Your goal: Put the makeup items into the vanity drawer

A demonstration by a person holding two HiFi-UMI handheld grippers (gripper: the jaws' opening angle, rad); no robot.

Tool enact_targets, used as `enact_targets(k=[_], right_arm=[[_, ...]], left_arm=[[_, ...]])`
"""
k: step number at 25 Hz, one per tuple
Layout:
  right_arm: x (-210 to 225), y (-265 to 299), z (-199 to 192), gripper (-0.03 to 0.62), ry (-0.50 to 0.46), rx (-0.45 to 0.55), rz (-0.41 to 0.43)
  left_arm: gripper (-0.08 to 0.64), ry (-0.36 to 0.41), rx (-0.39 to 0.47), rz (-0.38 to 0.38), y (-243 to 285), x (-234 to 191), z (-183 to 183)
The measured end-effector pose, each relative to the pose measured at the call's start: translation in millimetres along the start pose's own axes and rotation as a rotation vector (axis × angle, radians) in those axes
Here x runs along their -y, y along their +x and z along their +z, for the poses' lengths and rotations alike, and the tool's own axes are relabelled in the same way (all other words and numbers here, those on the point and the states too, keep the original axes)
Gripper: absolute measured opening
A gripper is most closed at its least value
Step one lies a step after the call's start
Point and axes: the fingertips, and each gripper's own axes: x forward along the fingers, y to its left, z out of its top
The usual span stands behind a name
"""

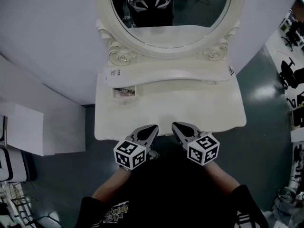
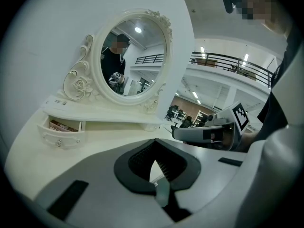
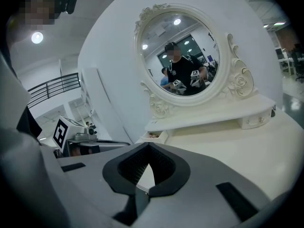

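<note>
A person in a black shirt [image 1: 161, 194] stands at the near edge of a cream vanity [image 1: 209, 109], a gripper in each hand. The left gripper [image 1: 153, 127] and the right gripper [image 1: 175, 124] hover side by side, just apart, over the middle of that near edge. Each has its jaws pressed together at the tips, with nothing pinched between them.

The vanity top runs bare from the near edge to a raised shelf [image 1: 180, 73] along its far edge, with open surface out to both front corners. At the shelf's left end a small drawer [image 1: 125, 92] is pulled out. The makeup items [image 2: 63, 126] lie inside it, too small to tell apart. A matching small drawer [image 3: 259, 120] at the shelf's right end is shut.

Above the shelf rises an oval mirror [image 1: 190, 11] in a carved frame, reflecting the person and both grippers. A white wall [image 1: 47, 37] backs the vanity. Dark floor [image 1: 266, 137] lies open beside the right edge, with office chairs [image 1: 290, 72] farther off. White boxes [image 1: 28, 129] stand on the floor near the left edge.
</note>
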Motion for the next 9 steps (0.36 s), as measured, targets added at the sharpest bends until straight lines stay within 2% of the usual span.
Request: enact_targets(k=[9], right_arm=[[-8.2, -7.4, -2.6, 0.029, -0.002, 0.014, -0.003]], left_arm=[[0.002, 0.003, 0.005, -0.004, -9.8, 6.1, -3.4]])
